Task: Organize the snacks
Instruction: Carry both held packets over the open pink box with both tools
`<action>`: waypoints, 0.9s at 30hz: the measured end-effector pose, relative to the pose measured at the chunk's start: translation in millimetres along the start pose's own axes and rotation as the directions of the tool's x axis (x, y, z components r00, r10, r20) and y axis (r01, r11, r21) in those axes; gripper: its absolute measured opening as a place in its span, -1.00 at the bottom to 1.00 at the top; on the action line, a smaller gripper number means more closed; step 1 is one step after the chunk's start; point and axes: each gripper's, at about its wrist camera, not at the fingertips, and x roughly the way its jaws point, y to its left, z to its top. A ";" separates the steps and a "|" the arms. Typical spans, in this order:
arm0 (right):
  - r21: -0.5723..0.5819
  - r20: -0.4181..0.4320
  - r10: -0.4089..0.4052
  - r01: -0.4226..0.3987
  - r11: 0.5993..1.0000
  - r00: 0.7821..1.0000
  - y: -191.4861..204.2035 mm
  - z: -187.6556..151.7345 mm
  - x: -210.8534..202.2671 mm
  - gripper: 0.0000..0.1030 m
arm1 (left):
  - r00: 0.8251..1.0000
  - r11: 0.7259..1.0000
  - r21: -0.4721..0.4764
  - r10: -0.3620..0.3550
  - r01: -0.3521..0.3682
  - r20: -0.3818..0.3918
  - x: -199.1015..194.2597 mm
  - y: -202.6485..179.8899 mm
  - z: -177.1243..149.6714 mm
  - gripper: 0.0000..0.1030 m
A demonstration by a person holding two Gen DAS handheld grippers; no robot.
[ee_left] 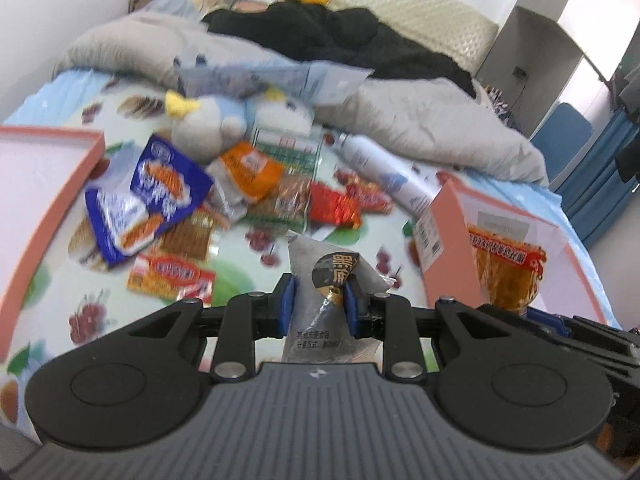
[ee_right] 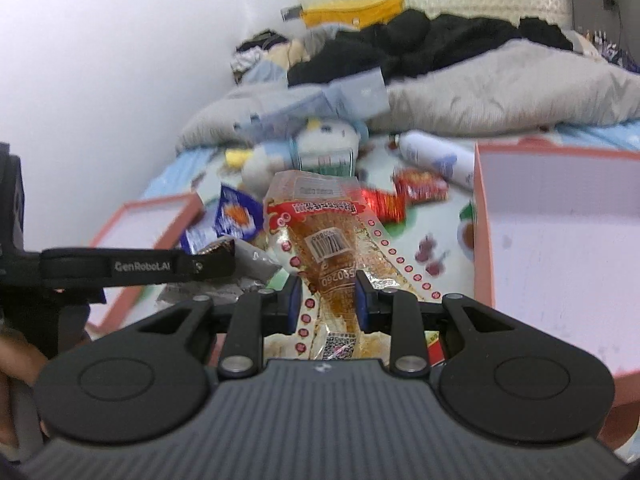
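The left gripper (ee_left: 319, 304), a black two-finger tool with blue pads, is pinching a grey crinkled snack packet with a black and gold label (ee_left: 332, 276). Its jaws are standing nearly closed, both pads pressing on the packet's narrow neck at lower centre of the left wrist view; the packet's top is sticking up past the fingertips, clear of the fruit-printed bed sheet (ee_left: 236, 256).

The right gripper (ee_right: 327, 300) is clamping a clear, red-trimmed packet of orange-brown snack (ee_right: 320, 236), its jaws narrowly apart with the packet squeezed between the pads at centre of the right wrist view. In the left wrist view the same packet is showing at lower right, in front of a pink cardboard box (ee_left: 448, 236).

More snacks are lying loose on the sheet at centre left of the left wrist view: a blue and white foil packet (ee_left: 148, 196), an orange packet (ee_left: 250, 172) and red foil packets (ee_left: 334, 204). A white spray bottle (ee_left: 384, 168) is lying near the red packets, and a grey plush toy (ee_left: 204, 128) is sitting just above the pile. A second pink box, open and shallow (ee_left: 52, 184), is filling the left edge.
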 end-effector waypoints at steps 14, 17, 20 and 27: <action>-0.026 0.174 -0.061 0.067 0.997 0.983 -16.5 52.3 -38.3 -0.42 | 0.991 0.996 0.064 -0.073 0.066 0.110 -31.2 -54.2 53.1 -0.41; -0.030 0.207 -0.083 0.091 0.995 0.975 -25.2 61.0 -46.5 -0.42 | 0.988 0.993 0.083 -0.096 0.087 0.120 -32.5 -68.8 58.9 -0.41; -0.026 0.233 -0.101 0.110 0.994 0.967 -35.5 66.8 -55.1 -0.41 | 0.984 0.987 0.109 -0.128 0.115 0.120 -32.2 -85.7 63.6 -0.41; -0.011 0.257 -0.183 0.192 0.981 0.949 -62.7 63.4 -69.1 -0.41 | 0.978 0.974 0.152 -0.185 0.170 0.091 -13.0 -128.6 65.0 -0.41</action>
